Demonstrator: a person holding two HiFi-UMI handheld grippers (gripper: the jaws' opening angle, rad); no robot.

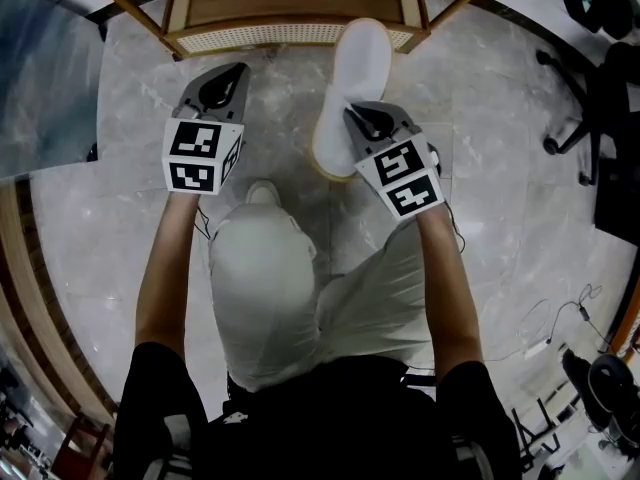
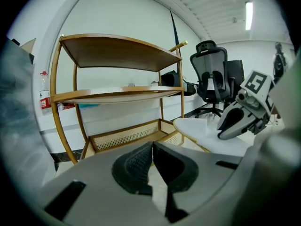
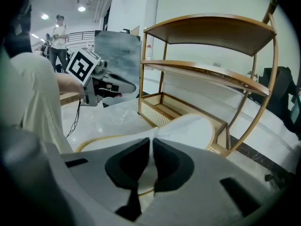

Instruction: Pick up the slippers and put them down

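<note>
A single white slipper (image 1: 352,86) with a tan sole edge hangs over the marble floor in front of the wooden rack (image 1: 290,30). My right gripper (image 1: 362,118) is shut on a thin fold of its upper. In the right gripper view the slipper (image 3: 190,128) stretches away from the jaws, toe toward the rack. My left gripper (image 1: 226,76) is shut with nothing in it, level with the right one and a little to its left. In the left gripper view the pads (image 2: 141,166) meet at their tips, and the slipper (image 2: 204,131) shows at right.
The rack (image 2: 117,95) has a low cane-sided bottom tray and two upper shelves. Office chairs (image 1: 600,88) stand at the right, with cables (image 1: 560,323) on the floor. A grey panel (image 1: 45,78) leans at the left. The person's legs and one shoe (image 1: 262,193) are below the grippers.
</note>
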